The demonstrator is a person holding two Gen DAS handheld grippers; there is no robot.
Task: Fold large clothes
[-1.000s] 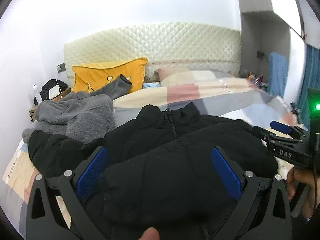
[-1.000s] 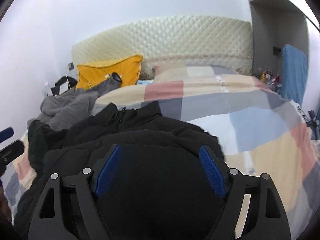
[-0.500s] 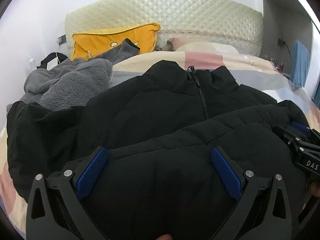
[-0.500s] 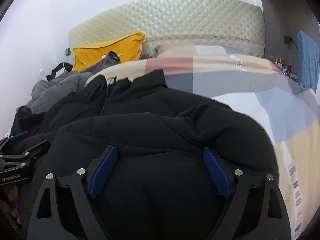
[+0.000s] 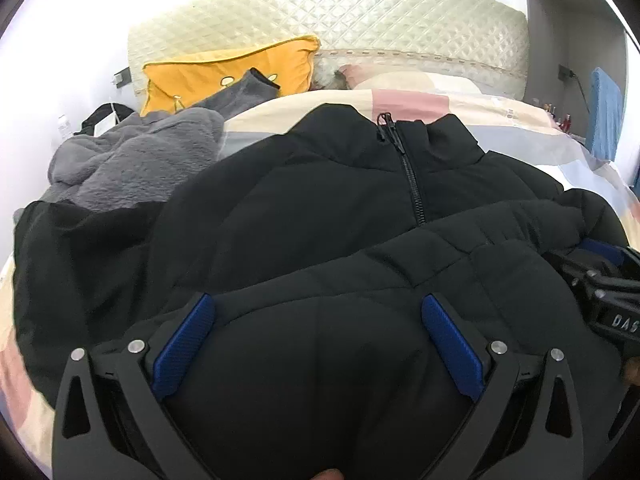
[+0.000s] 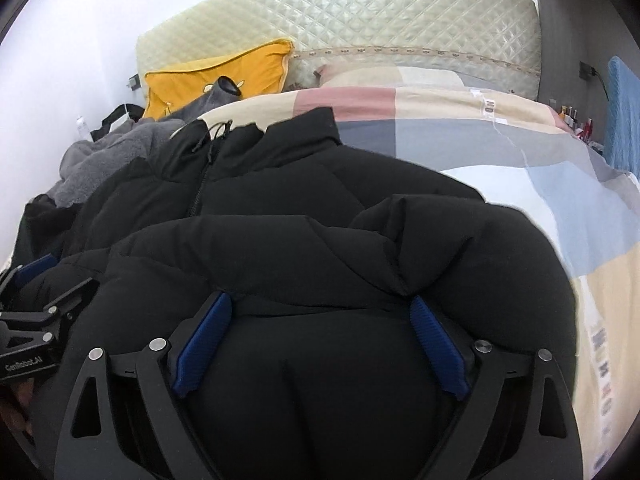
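Observation:
A black puffer jacket (image 5: pixel 320 208) lies on the bed, collar and zip toward the headboard; it also fills the right wrist view (image 6: pixel 320 220). Its lower part is folded up over the body. My left gripper (image 5: pixel 316 320) is open, its jaws wide apart with jacket fabric bulging between the blue pads (image 5: pixel 184 344). My right gripper (image 6: pixel 320 320) is open the same way over the jacket's right side. The right gripper shows at the right edge of the left wrist view (image 5: pixel 600 280), and the left gripper at the left edge of the right wrist view (image 6: pixel 36 312).
A grey fleece garment (image 5: pixel 132 160) lies left of the jacket. A yellow pillow (image 5: pixel 224 68) leans on the quilted headboard (image 5: pixel 360 24). The patchwork duvet (image 6: pixel 500 152) stretches to the right. A blue towel (image 6: pixel 620 112) hangs at the far right.
Both grippers have moved down and forward onto the jacket, carrying its lower part up over the body. The bed and headboard now sit higher in both views.

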